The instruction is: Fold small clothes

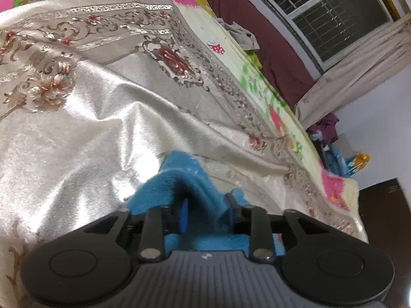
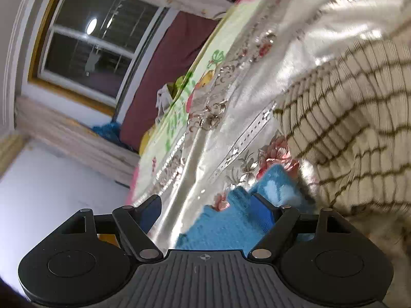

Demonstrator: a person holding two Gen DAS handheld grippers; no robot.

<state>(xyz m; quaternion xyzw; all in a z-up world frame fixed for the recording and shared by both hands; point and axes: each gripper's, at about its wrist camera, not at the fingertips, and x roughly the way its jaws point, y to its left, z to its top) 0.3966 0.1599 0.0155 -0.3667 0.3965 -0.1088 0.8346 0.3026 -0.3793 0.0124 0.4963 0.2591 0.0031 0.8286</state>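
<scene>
The small blue knitted garment point(image 1: 179, 177) lies on the bed, on top of a shiny cream bedspread point(image 1: 77, 133) with a flower pattern in pink and silver. In the left wrist view, the left gripper point(image 1: 206, 205) is low over the cloth. Its fingers point(image 1: 184, 214) stand partly apart, and a raised fold of the blue garment sits between them. The fold hides the pads in part, so I cannot tell if they press on it.

In the right wrist view, the right gripper point(image 2: 210, 206) has its fingers point(image 2: 262, 209) wide apart. The blue garment point(image 2: 231, 225) lies under and between them, and the right finger seems to rest on the cloth, but the fingers do not close on it. The left finger of this gripper is over the bare bedspread point(image 2: 257, 89), beside the edge of the garment.

Just beside the garment, on the right of this view, there is a beige knitted cloth point(image 2: 346, 128) with thin dark lines. Under the bedspread a pale sheet point(image 1: 272, 97) with cartoon pictures shows at the side of the bed. Behind the bed there is a dark red curtain point(image 1: 277, 51) and a window point(image 1: 339, 20) with bars
</scene>
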